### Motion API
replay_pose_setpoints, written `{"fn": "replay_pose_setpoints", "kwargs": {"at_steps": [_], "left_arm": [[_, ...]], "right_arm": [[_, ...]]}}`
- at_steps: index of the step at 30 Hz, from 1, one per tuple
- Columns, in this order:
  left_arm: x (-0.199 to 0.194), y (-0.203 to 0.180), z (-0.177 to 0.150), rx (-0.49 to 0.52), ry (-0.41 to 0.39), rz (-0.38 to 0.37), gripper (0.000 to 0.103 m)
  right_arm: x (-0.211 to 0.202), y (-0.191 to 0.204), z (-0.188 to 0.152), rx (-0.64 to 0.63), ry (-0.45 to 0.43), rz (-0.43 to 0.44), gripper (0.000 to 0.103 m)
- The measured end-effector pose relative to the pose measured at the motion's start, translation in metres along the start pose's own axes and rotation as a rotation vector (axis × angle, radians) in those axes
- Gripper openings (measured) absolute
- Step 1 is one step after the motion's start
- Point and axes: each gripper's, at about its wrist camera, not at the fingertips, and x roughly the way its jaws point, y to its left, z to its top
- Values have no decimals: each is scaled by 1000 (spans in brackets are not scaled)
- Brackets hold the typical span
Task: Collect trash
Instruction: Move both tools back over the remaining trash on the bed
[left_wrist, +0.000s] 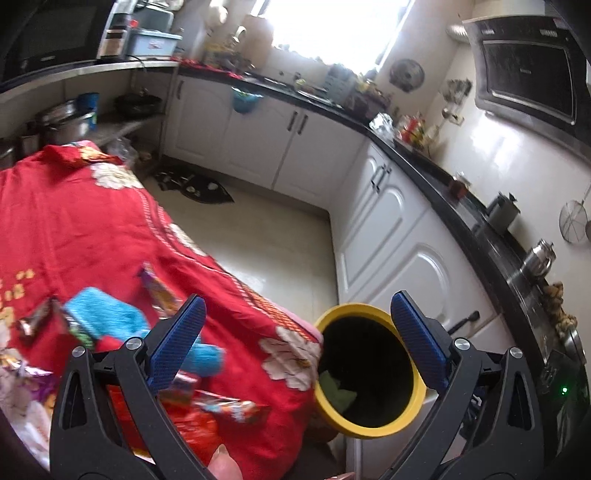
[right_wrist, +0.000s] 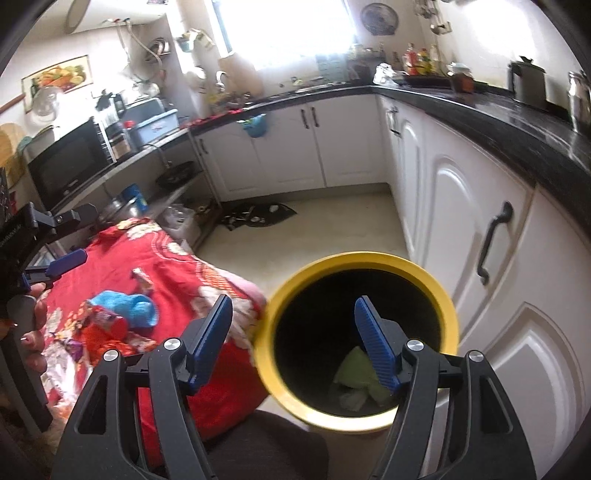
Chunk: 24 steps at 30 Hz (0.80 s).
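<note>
A yellow-rimmed bin (left_wrist: 369, 428) (right_wrist: 280, 295) stands on the floor beside a table under a red flowered cloth (left_wrist: 92, 229) (right_wrist: 177, 273). Green and pale trash (right_wrist: 356, 373) lies at its bottom. Snack wrappers (left_wrist: 159, 291) (right_wrist: 142, 280), a blue fuzzy cloth (left_wrist: 107, 314) (right_wrist: 129, 306) and more wrappers (left_wrist: 229, 402) lie on the cloth. My left gripper (left_wrist: 297, 314) is open and empty, above the table edge and bin; it also shows at the left of the right wrist view (right_wrist: 66, 260). My right gripper (right_wrist: 293, 310) is open and empty over the bin's mouth.
White cabinets (left_wrist: 388, 221) (right_wrist: 461, 229) under a black counter run along the right and back. A dark mat (left_wrist: 195, 186) (right_wrist: 258, 216) lies on the floor. A shelf with pots (left_wrist: 66, 122) and a microwave (right_wrist: 70, 162) stands behind the table.
</note>
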Motion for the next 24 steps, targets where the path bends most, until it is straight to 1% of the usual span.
{"fn": "replay_pose_setpoints", "kwargs": {"at_steps": [3,9,14,19,24], "left_arm": [[-16,17,3,-29,-27,20,92],[-48,51,6,-54,-92,95,92],[-67,80,4,-104,-114,137,92],[-81,100,-1,-130,-125,167,92],[-93,117,-7,-146,-132,195,92]], "right_arm": [[-3,17,2,-26,-4,39,67],[-5,56,7,-111,-8,119,67],[0,95,6,-192,10,187,67],[4,128,5,-276,21,244,67],[12,157,7,-348,36,284,67]]}}
